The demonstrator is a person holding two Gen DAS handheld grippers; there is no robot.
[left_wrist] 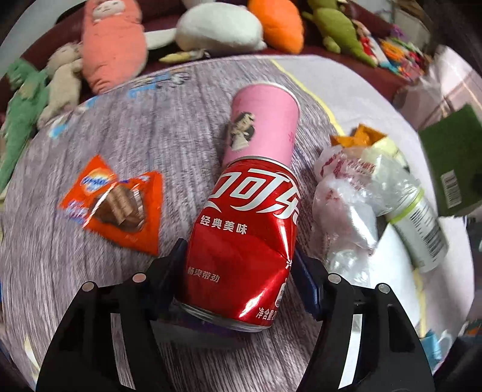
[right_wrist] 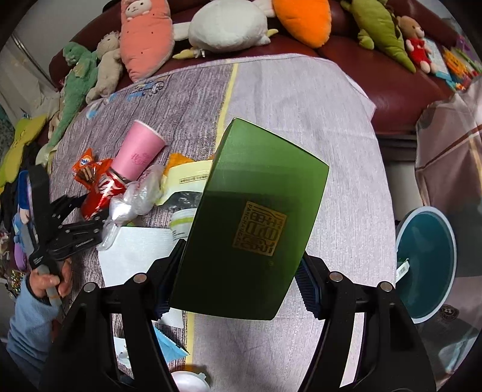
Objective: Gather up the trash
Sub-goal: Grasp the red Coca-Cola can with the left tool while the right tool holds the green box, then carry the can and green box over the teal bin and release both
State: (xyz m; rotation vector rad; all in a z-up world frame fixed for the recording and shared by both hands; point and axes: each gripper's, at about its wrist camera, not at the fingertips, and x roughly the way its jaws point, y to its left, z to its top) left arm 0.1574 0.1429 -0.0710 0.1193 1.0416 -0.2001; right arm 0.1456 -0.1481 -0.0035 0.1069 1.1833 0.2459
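The cloth-covered table (right_wrist: 301, 105) carries the trash, with a row of plush toys (right_wrist: 229, 27) along its far edge and a round teal bin (right_wrist: 427, 262) beyond its right edge. The right gripper (right_wrist: 238, 280) pinches a green box (right_wrist: 250, 223) by its near end, lifted above the table's middle. The left gripper (left_wrist: 241, 271) has its pads clamped on a dented red cola can (left_wrist: 244, 238), lying toward the left side, its far end against a pink paper cup (left_wrist: 262, 126). Crumpled clear plastic (left_wrist: 346, 205) lies just right of the can; an orange snack wrapper (left_wrist: 117, 205) lies left.
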